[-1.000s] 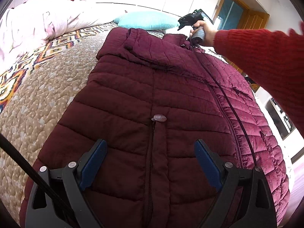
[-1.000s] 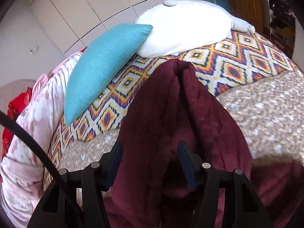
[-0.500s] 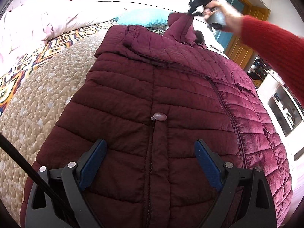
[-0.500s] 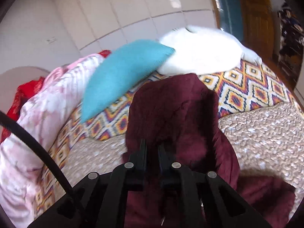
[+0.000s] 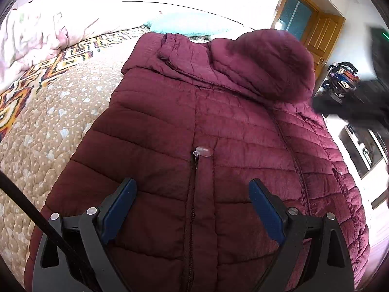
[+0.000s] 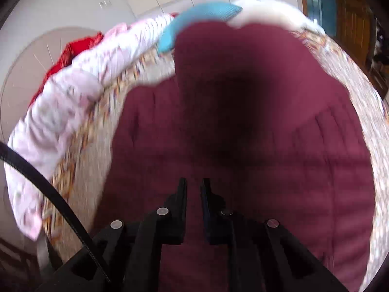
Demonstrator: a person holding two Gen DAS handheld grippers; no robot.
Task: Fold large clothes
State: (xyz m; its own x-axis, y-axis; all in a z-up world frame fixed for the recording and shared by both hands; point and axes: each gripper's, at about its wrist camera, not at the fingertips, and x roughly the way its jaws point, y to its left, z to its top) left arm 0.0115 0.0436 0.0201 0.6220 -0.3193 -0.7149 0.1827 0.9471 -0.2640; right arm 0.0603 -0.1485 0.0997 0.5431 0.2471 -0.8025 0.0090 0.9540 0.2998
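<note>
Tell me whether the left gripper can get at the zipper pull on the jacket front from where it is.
Probably yes. The left gripper hangs open above the maroon jacket, and the zipper pull lies just ahead between its fingers, with nothing covering it.

We've snapped the right gripper (image 6: 193,189) nearly shut on the hood (image 5: 265,63) and swung it back over the jacket (image 5: 194,170), so the hood now lies folded down across the collar. The jaws are easing open a touch, burgundy fabric between them; our red sleeve has gone from view.
</note>
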